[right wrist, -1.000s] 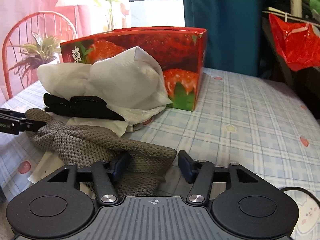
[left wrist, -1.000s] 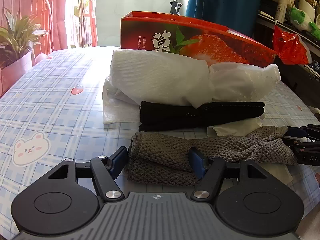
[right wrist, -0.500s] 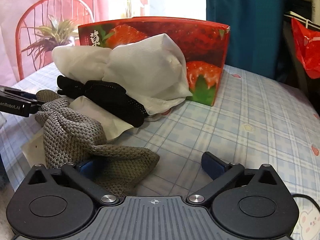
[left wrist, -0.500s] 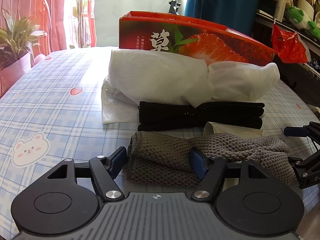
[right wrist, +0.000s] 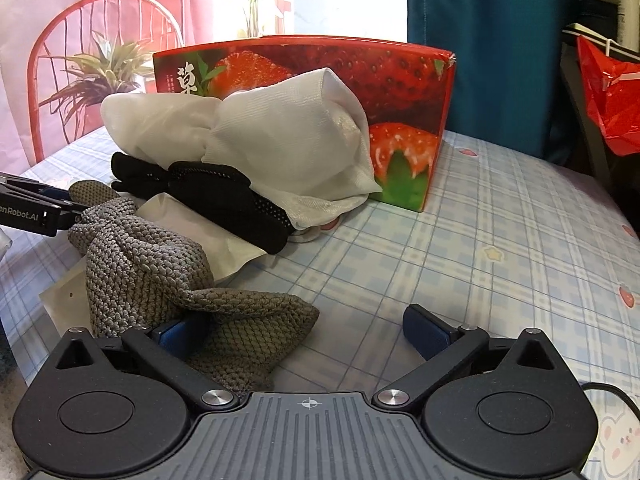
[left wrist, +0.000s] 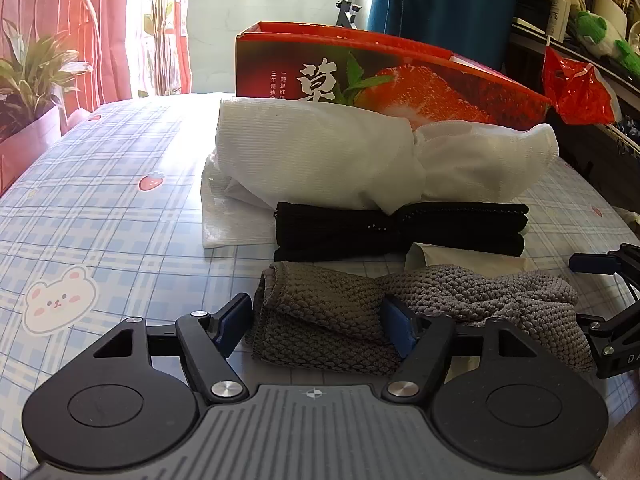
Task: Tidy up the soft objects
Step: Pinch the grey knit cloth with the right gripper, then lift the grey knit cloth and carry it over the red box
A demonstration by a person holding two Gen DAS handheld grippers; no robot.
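Table (left wrist: 120, 208) with a pale blue plaid cloth printed with strawberries and bears; red slatted chair (right wrist: 96, 16), potted green plant (left wrist: 28, 80), teal curtain (right wrist: 480, 40) and red plastic bag (left wrist: 576, 88) behind.

Stack of soft items sits mid-table in front of a red strawberry-print cardboard box (left wrist: 360, 68). Back to front in the left wrist view: bundled white mesh cloth (left wrist: 320, 156) leaning on the box, folded black knit cloth (left wrist: 360, 232) just in front of it, then a grey chunky-knit cloth (left wrist: 360, 312) nearest the cameras. A white paper sheet (right wrist: 208, 232) lies under the grey and black pieces.

Left gripper (left wrist: 316, 320): jaws partly spread around the left end of the grey knit. The right-hand blue pad sits on the fabric; the left-hand pad is just beside its edge, contact unclear. No firm pinch visible.

Right gripper (right wrist: 308, 328): jaws fully spread. The left-hand pad is tucked under a fold of the grey knit's right end; the right-hand pad is over bare tablecloth, well clear of the fabric. Not gripping.

Grey cloth is twisted in the middle and lies on the table between both grippers.
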